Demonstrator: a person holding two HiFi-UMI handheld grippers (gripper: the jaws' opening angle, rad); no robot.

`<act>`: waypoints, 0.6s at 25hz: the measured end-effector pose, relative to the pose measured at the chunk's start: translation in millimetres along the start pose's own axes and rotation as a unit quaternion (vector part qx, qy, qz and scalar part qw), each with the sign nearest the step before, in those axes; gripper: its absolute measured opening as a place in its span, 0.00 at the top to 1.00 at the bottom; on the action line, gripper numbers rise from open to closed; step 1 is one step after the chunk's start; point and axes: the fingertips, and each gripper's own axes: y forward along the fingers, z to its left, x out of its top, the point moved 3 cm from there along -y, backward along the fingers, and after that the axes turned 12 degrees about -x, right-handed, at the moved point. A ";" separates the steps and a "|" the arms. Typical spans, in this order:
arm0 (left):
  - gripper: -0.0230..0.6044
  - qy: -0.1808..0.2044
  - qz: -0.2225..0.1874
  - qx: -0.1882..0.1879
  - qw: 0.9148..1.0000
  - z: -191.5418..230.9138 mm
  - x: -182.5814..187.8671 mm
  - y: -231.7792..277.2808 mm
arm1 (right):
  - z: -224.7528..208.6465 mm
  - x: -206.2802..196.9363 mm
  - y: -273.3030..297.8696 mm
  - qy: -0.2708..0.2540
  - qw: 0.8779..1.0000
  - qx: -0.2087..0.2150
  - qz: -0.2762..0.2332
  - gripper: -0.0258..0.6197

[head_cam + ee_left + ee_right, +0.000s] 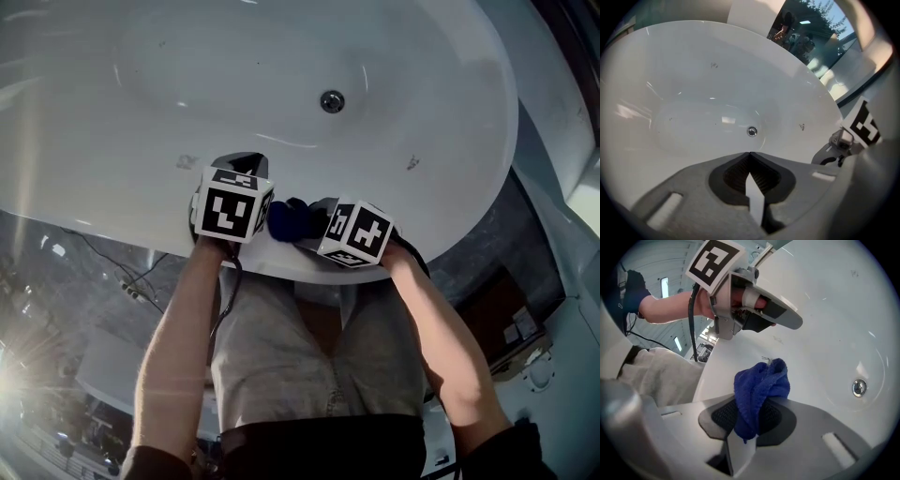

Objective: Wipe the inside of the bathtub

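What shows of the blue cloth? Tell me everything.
The blue cloth is a wad of deep blue, terry-like fabric, bunched into folds, with a loose thread at its top. The right gripper is shut on its middle: the crumpled bulk sticks out past the jaws, a short tail hangs behind them. It is held over the near edge of the white bathtub; whether it touches the tub is unclear.

no readable text, labels or numbers anywhere
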 end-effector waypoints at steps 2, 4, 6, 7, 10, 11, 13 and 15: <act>0.96 0.007 -0.003 -0.001 1.000 -2.3 6.1 -2.5 | 4.7 0.6 -5.9 -0.003 1.000 0.005 -0.006 0.82; 0.96 0.014 -0.004 -0.002 1.000 -2.8 11.1 -3.4 | 9.4 1.6 -11.1 -0.007 1.000 0.008 -0.009 0.82; 0.96 0.021 -0.002 -0.003 1.000 -3.2 13.6 -4.9 | 17.2 3.4 -15.9 -0.010 1.000 0.015 -0.010 0.82; 0.96 0.025 0.000 -0.003 1.000 -3.9 14.7 -5.9 | 21.8 4.4 -18.7 -0.012 1.000 0.019 -0.011 0.82; 0.96 0.035 0.005 -0.004 0.999 -8.1 18.4 -7.5 | 35.0 6.9 -28.4 -0.021 0.999 0.036 -0.013 0.82; 0.96 0.039 0.005 -0.005 0.999 -10.0 20.3 -7.1 | 37.9 7.1 -31.9 -0.024 0.999 0.040 -0.015 0.82; 0.96 0.045 -0.002 -0.004 0.999 -12.8 25.0 -7.3 | 42.1 7.4 -37.6 -0.028 0.998 0.044 -0.022 0.82; 0.96 0.053 -0.016 0.003 0.998 -13.2 29.5 -10.0 | 45.3 8.0 -40.4 -0.030 0.998 0.043 -0.031 0.82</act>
